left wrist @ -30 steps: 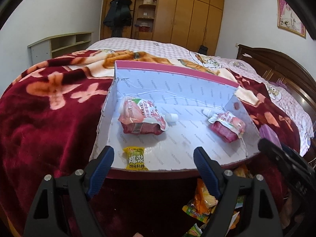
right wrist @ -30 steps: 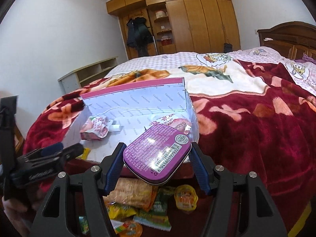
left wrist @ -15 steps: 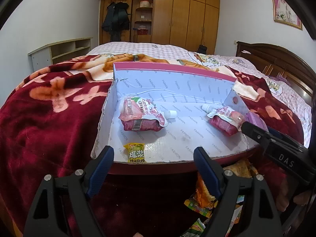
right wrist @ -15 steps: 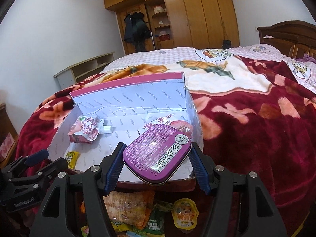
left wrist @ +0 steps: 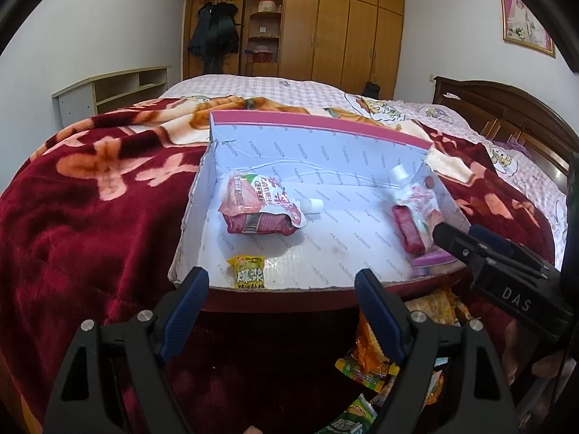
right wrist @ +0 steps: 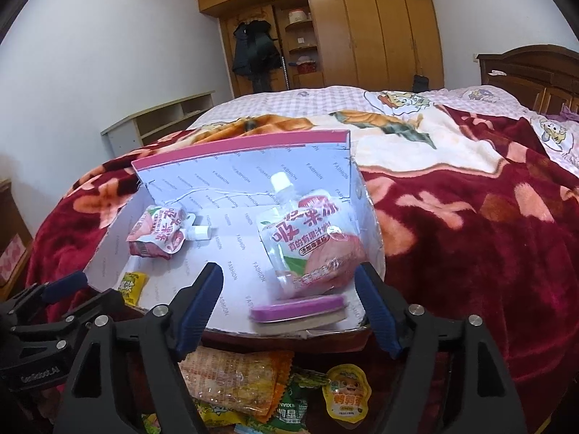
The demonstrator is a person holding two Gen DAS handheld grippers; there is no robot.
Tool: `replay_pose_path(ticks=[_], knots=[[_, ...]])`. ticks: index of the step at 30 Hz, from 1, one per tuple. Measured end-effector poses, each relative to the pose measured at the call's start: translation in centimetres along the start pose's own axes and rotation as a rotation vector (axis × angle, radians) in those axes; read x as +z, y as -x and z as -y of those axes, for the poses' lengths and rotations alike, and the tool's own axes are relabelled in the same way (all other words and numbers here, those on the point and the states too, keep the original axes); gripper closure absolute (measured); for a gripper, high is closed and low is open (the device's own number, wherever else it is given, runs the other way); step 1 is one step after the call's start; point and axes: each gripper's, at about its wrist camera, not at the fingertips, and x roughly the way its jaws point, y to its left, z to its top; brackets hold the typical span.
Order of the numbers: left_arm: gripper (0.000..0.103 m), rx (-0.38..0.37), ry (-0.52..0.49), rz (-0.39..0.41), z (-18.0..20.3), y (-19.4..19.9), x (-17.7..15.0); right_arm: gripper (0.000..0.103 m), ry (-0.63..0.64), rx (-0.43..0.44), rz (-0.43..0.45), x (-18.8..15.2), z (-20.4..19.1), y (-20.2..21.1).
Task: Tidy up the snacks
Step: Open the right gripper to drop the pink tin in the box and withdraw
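2 grippers stand with jaws apart, nothing between them: the right gripper (right wrist: pixel 289 307) has the purple tin (right wrist: pixel 298 311) lying flat in the box (right wrist: pixel 231 166), near corner. Best lift straight back, so no finger drags it out.

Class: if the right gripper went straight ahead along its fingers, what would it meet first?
Probably the flat purple tin lying at the white cardboard box's near edge, between the open right gripper's fingers; depth is uncertain.
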Motion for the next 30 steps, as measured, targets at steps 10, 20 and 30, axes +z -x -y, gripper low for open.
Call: replay_pose_path(ticks=[10,20,30], knots=[[0.017,-0.005,0.002,0.016,-0.1,1.5,-0.3,0.026,-0.021,0.011,0.022,-0.4,0.1,2.2],[0.017,-0.019,0.000,0.011,-0.3,3.3,-1.5,0.026,-0.032,0.026,0.041,-1.6,-0.5,5.0],[0.017,-0.049,-0.013,-0.023,0.1,4.5,-3.9,0.026,-0.048,0.029,0.037,-3.8,-0.7,7.3]])
